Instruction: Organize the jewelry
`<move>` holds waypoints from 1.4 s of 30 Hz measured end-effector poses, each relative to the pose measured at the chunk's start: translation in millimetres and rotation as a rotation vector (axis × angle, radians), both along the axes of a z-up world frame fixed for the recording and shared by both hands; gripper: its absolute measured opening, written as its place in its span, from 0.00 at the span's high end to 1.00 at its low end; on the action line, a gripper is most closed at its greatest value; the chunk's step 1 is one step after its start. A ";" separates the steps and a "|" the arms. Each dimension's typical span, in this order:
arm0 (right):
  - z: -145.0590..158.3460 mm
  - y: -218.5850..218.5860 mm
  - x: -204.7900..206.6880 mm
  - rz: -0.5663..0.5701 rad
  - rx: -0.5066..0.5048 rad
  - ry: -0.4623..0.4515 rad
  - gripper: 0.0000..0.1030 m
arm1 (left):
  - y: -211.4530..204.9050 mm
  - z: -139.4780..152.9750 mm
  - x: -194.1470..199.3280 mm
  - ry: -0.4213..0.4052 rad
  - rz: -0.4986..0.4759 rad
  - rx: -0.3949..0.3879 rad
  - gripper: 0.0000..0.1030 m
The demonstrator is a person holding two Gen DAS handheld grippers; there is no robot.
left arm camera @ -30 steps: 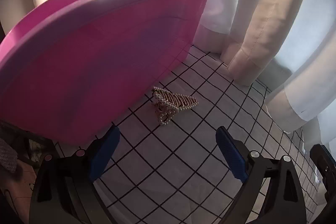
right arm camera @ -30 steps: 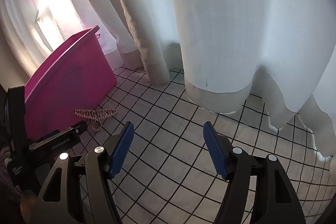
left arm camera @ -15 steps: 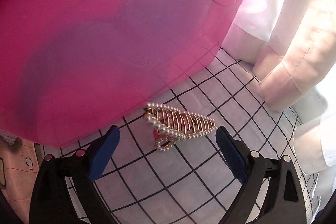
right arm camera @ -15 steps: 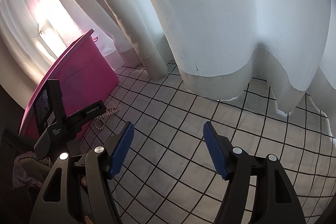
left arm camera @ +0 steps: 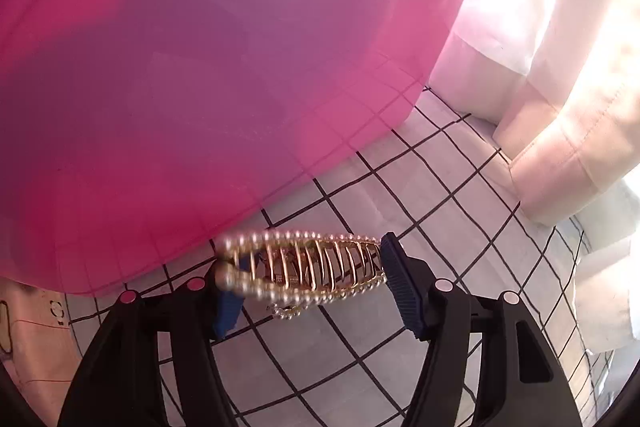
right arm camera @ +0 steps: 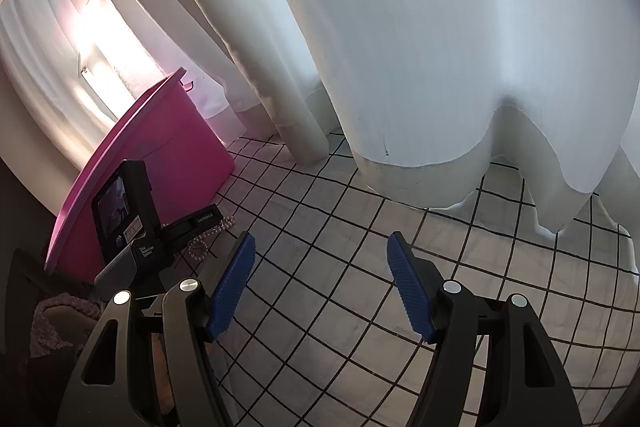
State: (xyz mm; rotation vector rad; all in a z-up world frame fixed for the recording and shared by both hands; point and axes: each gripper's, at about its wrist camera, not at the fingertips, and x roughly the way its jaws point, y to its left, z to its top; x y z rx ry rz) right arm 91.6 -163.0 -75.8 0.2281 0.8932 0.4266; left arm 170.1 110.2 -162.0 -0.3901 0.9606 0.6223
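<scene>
Left gripper (left arm camera: 308, 279) is down at the foot of the pink tub (left arm camera: 208, 59), jaws just closed in around the pearl hair claw (left arm camera: 304, 269). The clip lies lengthwise between the blue pads: the right pad touches its narrow tip, the left pad sits at its wide end, partly hidden behind the pearls there. Looks like a grip, both pads meeting the clip.

The hair claw is gold wire with a pearl row along each edge, teeth closed together, spring visible inside. It sits just in front of the tub's lower wall, over the grid-pattern cloth (left arm camera: 400, 195); can't tell if it rests on the cloth or is clear of it. A short loop of pearls shows beneath it.

Seen from the right wrist, the left gripper body (right arm camera: 160, 231) stands against the tub (right arm camera: 172, 151), its small screen facing back, with a bit of pearl loop (right arm camera: 200, 247) on the cloth beside it.

Right gripper (right arm camera: 320, 287) hangs well out from the tub, over bare checked cloth (right arm camera: 340, 235), jaws parted about two thirds, nothing between the pads.

White curtains (right arm camera: 420, 47) hang behind the tub, hems on the cloth. A knitted pink sleeve (right arm camera: 60, 319) shows below the tub's near end.
</scene>
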 end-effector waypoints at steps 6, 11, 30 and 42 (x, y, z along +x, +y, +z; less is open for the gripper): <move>5.6 3.3 -2.0 -0.006 -0.003 -0.016 0.36 | -3.7 9.1 -11.0 -0.034 -0.060 -0.061 0.47; 10.7 8.3 -5.2 -0.017 -0.016 -0.037 0.36 | -14.1 36.2 -27.5 -0.085 -0.138 -0.056 0.47; 120.6 132.8 7.6 0.126 0.070 -0.234 0.36 | 81.7 234.1 -74.2 -0.305 -0.184 0.105 0.95; 38.9 161.1 34.2 0.187 -0.150 -0.090 0.36 | 115.4 217.3 -68.1 -0.236 -0.292 0.001 0.55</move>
